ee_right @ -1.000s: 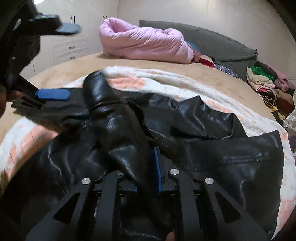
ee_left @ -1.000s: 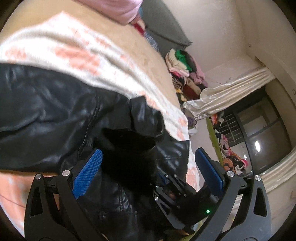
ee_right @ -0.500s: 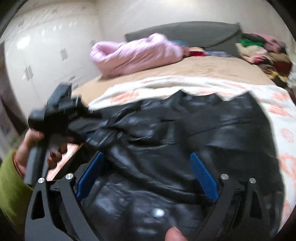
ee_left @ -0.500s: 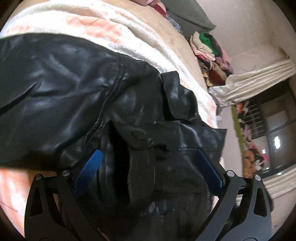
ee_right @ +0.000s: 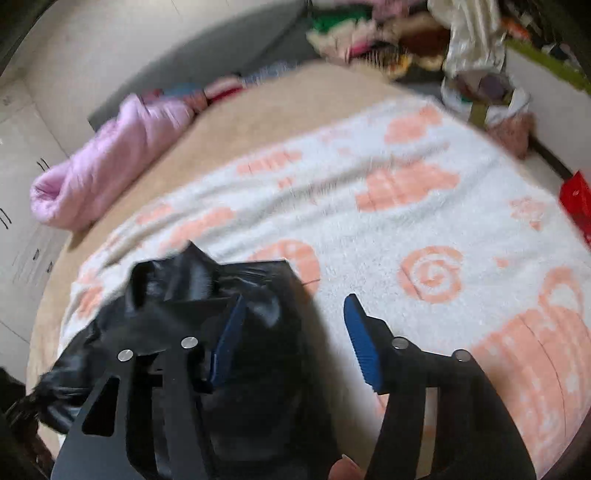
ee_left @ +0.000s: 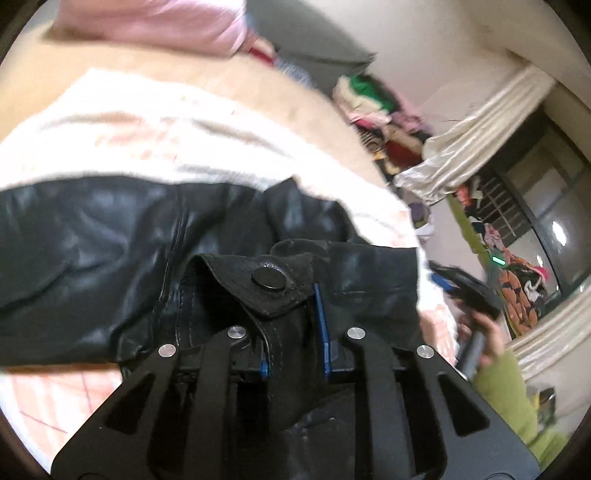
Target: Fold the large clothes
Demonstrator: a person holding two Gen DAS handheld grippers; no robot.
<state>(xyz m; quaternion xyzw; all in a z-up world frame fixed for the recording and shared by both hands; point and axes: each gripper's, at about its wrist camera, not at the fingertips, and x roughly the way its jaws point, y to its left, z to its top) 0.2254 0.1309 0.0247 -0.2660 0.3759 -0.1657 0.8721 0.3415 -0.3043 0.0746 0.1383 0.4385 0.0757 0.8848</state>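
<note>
A black leather jacket (ee_left: 110,251) lies spread on a white blanket with peach shapes (ee_left: 155,136), and the blanket covers a tan bed (ee_left: 177,79). In the left wrist view the jacket fills the left and middle of the picture, and a big pink puffy coat (ee_left: 155,22) sits far back at the top. The left gripper (ee_left: 291,332) has its two blue pads pulled close together, and a thick fold of the jacket is pinched tight between them. Just above the pads there is a little flap with a round black snap button (ee_left: 268,279). To the right, past the edge of the blanket, a pile of bright clothes (ee_left: 373,96) leans by a cream curtain (ee_left: 476,129). Lower down on the right, a hand (ee_left: 487,341) in a green sleeve holds the right gripper (ee_left: 461,288), but it is blurry there. In the right wrist view the pink coat lies far off on the left and the jacket is bunched up in the lower left. The right gripper (ee_right: 295,332) has its blue pads wide apart and holds nothing. Its left pad (ee_right: 227,341) sits over the dark jacket, but I cannot tell if it touches. Its right pad (ee_right: 360,343) hangs over the bare blanket (ee_right: 424,192), which spreads out to the right with swirls and blocks of peach
</note>
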